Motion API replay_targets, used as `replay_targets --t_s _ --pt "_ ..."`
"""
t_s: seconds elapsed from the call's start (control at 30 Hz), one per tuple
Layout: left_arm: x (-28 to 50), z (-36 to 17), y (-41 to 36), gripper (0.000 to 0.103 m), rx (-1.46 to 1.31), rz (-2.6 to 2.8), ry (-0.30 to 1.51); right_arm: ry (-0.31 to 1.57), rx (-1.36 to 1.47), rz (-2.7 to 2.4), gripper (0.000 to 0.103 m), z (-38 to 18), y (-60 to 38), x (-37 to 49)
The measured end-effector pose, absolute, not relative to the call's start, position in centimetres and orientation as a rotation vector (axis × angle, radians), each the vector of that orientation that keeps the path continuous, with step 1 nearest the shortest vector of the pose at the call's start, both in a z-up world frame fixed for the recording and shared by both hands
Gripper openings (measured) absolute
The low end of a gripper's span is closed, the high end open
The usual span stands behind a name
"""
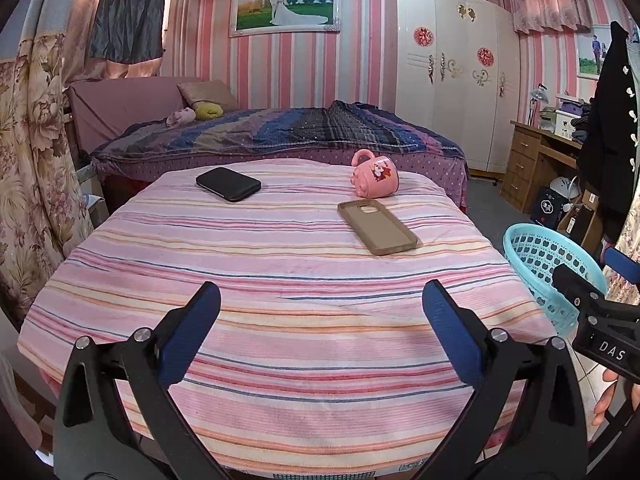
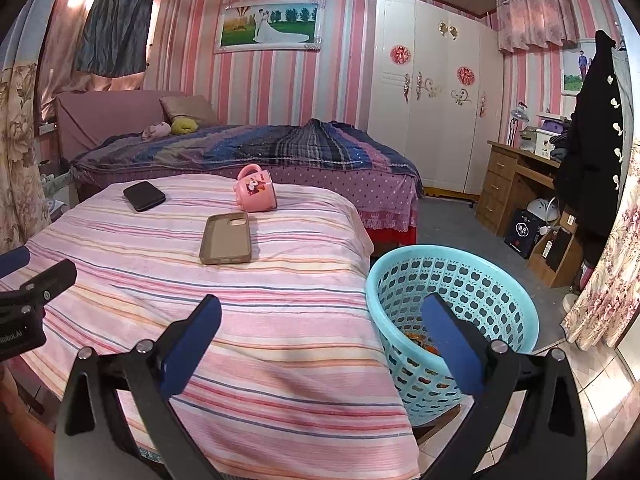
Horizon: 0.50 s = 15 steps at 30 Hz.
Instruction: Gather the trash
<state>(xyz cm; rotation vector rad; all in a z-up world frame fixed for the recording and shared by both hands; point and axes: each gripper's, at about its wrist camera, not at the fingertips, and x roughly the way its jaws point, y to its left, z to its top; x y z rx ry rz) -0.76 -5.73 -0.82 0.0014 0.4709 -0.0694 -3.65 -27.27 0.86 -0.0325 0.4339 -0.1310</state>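
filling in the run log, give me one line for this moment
left gripper open, empty | right gripper open, empty | table: pink mug, tan phone case, black phone | blue basket beside table

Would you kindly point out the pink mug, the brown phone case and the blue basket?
pink mug (image 2: 256,194), right wrist view, on its printed side.
brown phone case (image 2: 226,238), right wrist view, on its inner face.
blue basket (image 2: 460,276), right wrist view, on its inner wall.

Home bedroom: bed (image 1: 280,136), wardrobe (image 1: 452,80), wedding photo (image 1: 286,8), desk (image 1: 532,156).
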Motion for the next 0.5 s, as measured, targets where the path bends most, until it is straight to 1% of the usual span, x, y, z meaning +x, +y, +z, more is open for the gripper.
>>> replay_targets --t_s 0.5 --pt "-0.95 -0.77 -5.64 0.098 0.001 -0.079 0.468 0.431 -0.034 -0.141 0.098 0.82 -27.62 -3.92"
